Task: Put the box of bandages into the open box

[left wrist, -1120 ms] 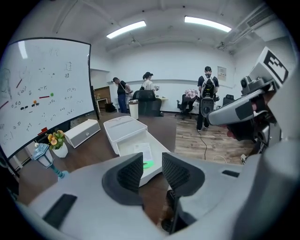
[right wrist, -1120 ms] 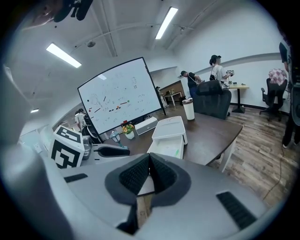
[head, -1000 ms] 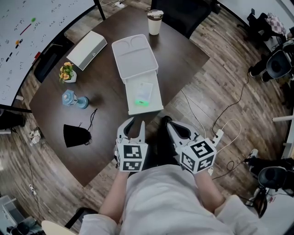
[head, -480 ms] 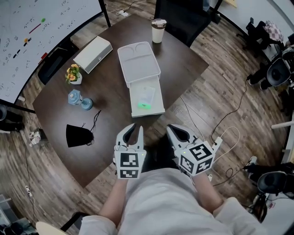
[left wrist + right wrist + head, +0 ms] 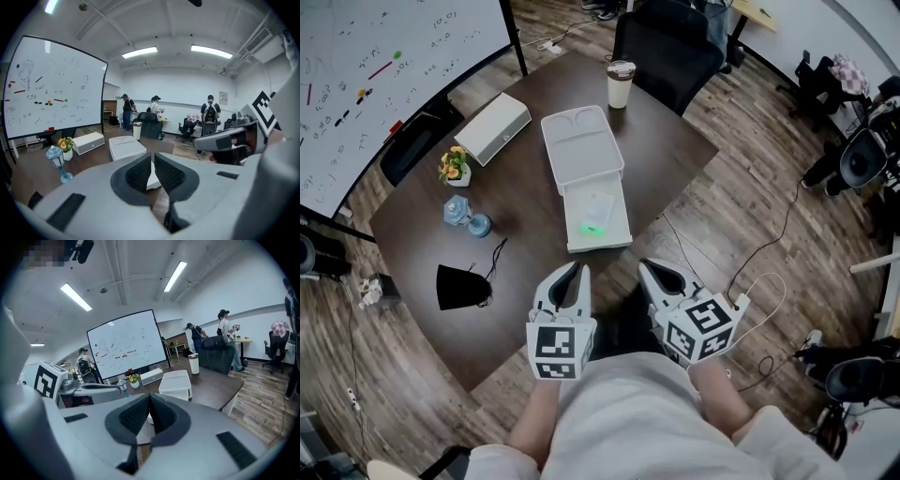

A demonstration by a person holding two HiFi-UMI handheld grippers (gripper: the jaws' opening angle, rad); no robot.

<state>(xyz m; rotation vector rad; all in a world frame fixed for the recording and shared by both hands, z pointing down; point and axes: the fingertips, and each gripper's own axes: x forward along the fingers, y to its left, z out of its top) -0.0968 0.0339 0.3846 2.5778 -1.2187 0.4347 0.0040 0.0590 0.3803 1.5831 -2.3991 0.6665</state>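
The open white box (image 5: 572, 246) lies mid-table with its lid (image 5: 581, 150) folded back. Inside its tray rests the pale box of bandages (image 5: 596, 208), with a green patch at its near end. Both grippers hover close to my body, off the table's near edge and short of the box. My left gripper (image 5: 577, 268) has just been closing; its jaws now stand all but together with nothing between them (image 5: 153, 157). The right gripper (image 5: 643, 266) is shut and empty too (image 5: 149, 397). Past the jaws, both gripper views show the box's lid (image 5: 126, 146) (image 5: 176, 383).
A coffee cup (image 5: 621, 82) stands at the far corner, a long white case (image 5: 492, 128) at the left. A flower pot (image 5: 455, 165), a blue lantern (image 5: 461, 215) and a black pouch (image 5: 460, 285) sit left of the box. A black chair (image 5: 670, 42), a whiteboard (image 5: 384, 66).
The left gripper's jaws have gone from apart to nearly together. Both grippers have lifted and drawn slightly away from the box; the table looks farther off.
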